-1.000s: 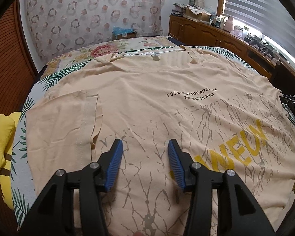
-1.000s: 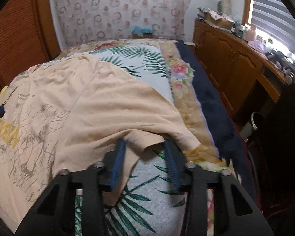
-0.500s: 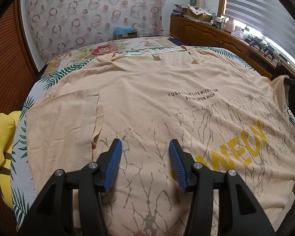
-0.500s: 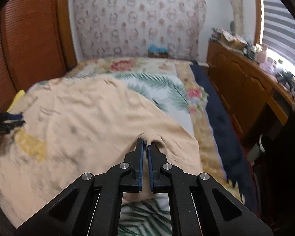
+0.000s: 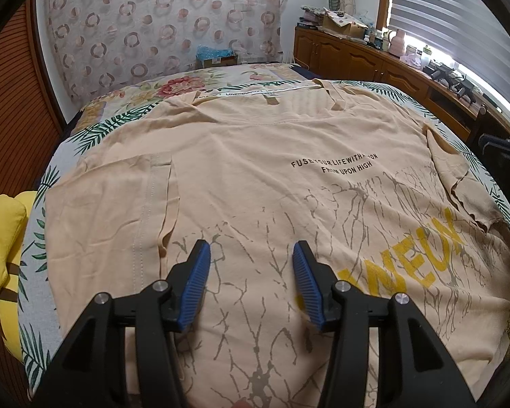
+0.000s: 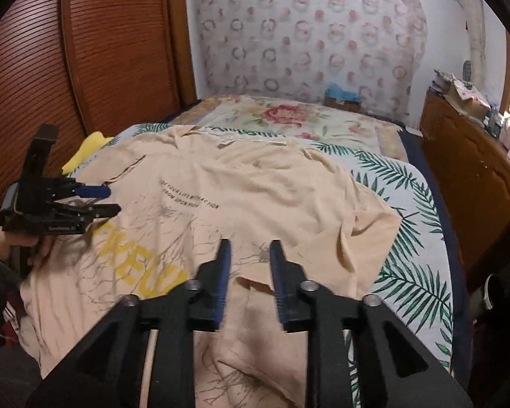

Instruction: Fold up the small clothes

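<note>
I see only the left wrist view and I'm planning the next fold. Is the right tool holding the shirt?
Observer: No. The right tool is open with nothing between its fingers, and it hovers over the shirt.
Operator: Where over it?
Observer: Over the printed lower part, pointing toward the collar. The folded-in right sleeve lies just to its right.
Operator: Is my left tool touching cloth?
Observer: Seen from the side, the left tool appears lifted clear of the shirt's left part.
</note>
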`<state>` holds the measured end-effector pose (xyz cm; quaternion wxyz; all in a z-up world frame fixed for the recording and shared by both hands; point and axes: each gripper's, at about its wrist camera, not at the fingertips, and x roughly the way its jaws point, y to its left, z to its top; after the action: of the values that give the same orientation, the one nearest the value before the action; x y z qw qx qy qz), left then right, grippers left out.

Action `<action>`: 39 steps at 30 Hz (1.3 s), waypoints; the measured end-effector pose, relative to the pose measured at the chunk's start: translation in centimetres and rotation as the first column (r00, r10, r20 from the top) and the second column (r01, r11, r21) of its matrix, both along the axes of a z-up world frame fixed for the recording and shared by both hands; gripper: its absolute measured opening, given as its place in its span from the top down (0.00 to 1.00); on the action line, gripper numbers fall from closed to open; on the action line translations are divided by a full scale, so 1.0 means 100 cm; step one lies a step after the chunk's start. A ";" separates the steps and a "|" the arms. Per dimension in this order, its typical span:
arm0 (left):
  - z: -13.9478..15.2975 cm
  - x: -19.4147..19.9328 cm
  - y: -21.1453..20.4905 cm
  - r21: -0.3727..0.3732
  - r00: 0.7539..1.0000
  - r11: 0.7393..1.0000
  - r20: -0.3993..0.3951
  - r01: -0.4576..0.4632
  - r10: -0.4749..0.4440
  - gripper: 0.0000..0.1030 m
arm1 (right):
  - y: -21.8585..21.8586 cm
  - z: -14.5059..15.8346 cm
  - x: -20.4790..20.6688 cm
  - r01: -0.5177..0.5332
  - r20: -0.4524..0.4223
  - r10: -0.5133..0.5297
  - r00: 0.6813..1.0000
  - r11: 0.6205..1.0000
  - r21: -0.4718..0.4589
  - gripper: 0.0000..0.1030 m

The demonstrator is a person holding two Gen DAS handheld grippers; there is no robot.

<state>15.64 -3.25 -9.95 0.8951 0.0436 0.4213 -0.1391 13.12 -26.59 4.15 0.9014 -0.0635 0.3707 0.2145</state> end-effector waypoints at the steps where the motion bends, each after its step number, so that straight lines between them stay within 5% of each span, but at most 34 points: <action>1: 0.000 0.000 0.000 0.000 1.000 1.000 0.000 0.000 0.000 0.51 | -0.004 0.001 0.000 0.009 0.005 -0.009 1.000 1.000 0.005 0.73; 3: 0.000 0.000 0.000 -0.002 1.000 1.000 0.000 -0.001 0.001 0.51 | -0.019 0.004 0.000 0.040 0.025 -0.040 0.999 0.999 0.008 0.64; 12: 0.000 0.000 0.000 -0.001 1.000 1.000 0.000 -0.001 0.001 0.51 | -0.087 -0.025 0.008 0.202 -0.051 -0.206 0.977 0.977 -0.069 0.64; 22: 0.000 0.000 0.000 -0.002 1.000 1.000 0.000 -0.001 0.001 0.51 | -0.075 -0.039 0.021 0.155 -0.104 -0.154 0.983 0.988 -0.001 0.64; 31: 0.000 0.000 0.000 -0.001 1.000 1.000 0.001 -0.001 0.001 0.51 | -0.057 -0.049 0.040 0.114 -0.145 -0.120 0.982 0.992 -0.050 0.93; 39: 0.000 0.000 0.000 -0.002 1.000 1.000 0.000 -0.001 0.001 0.51 | -0.028 -0.022 0.046 0.025 -0.070 -0.029 0.997 0.998 -0.056 0.95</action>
<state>15.65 -3.22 -9.96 0.8953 0.0428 0.4210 -0.1391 17.68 -29.41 1.98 0.8884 -0.0758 0.4090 0.1941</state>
